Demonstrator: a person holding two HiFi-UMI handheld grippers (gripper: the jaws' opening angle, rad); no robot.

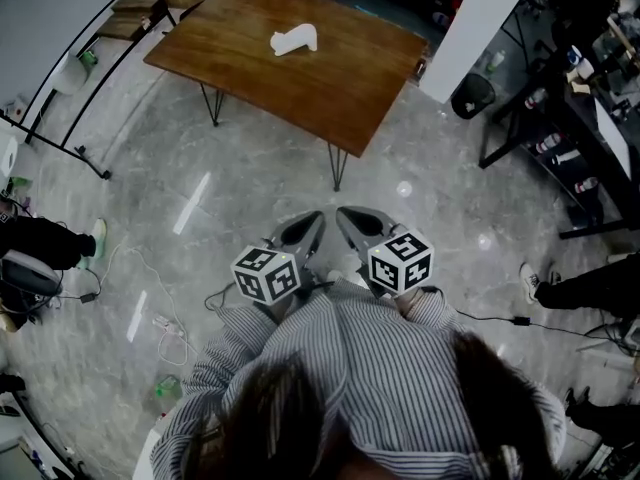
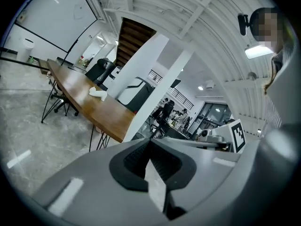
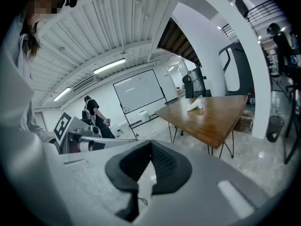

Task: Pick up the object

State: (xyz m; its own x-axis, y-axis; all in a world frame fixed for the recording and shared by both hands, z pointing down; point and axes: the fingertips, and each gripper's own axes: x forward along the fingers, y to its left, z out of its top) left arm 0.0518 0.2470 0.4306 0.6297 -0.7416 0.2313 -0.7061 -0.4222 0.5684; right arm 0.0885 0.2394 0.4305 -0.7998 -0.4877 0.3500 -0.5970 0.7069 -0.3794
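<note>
A small white object (image 1: 295, 39) lies on a brown wooden table (image 1: 340, 78) across the floor, far from both grippers. I hold the left gripper (image 1: 312, 218) and the right gripper (image 1: 345, 215) side by side close to my chest, both pointing toward the table. Each is shut, tips touching, with nothing between them. In the left gripper view the white object (image 2: 98, 93) sits on the table (image 2: 101, 111) well beyond the gripper (image 2: 150, 140). The right gripper view shows the object (image 3: 195, 105) on the table (image 3: 214, 119), far past that gripper (image 3: 151, 143).
Grey stone floor lies between me and the table. A white pillar (image 1: 478, 23) and a black bin (image 1: 472, 95) stand right of the table. Dark shelving (image 1: 570, 138) lines the right side. Cables (image 1: 165, 323) trail on the floor at left. A whiteboard stand (image 1: 60, 118) is at left.
</note>
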